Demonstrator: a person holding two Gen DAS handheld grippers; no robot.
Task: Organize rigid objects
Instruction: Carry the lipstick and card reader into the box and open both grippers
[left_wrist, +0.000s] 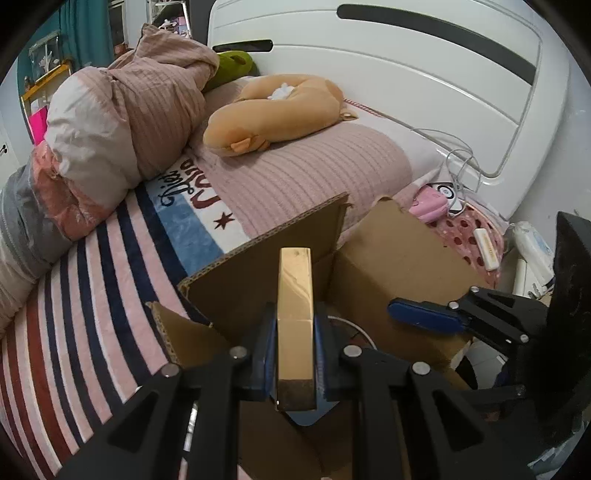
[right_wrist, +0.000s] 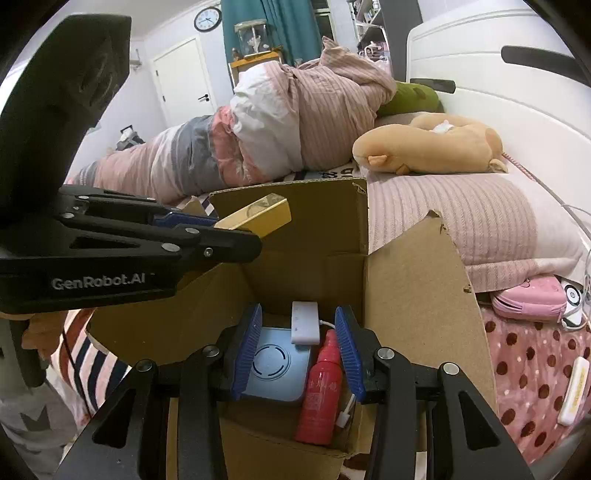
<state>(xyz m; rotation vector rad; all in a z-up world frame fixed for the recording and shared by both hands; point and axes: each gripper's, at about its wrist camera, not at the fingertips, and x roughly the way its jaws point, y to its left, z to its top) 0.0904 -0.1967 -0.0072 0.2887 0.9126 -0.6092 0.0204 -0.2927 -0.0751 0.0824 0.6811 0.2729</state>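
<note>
Currently left gripper jaws clenched on one glossy gold rectangular bar, held over the open corrugated cardboard box on the bed. Right gripper jaws parted, empty, above box contents: one red plastic bottle, one white adapter, one pale-blue square device.

Left claw clamps a gold box above the cardboard box.

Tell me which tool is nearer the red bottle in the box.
Right. The right tool hangs open just above the red bottle; the left tool is higher, over the box's left side, holding the gold box.
</note>
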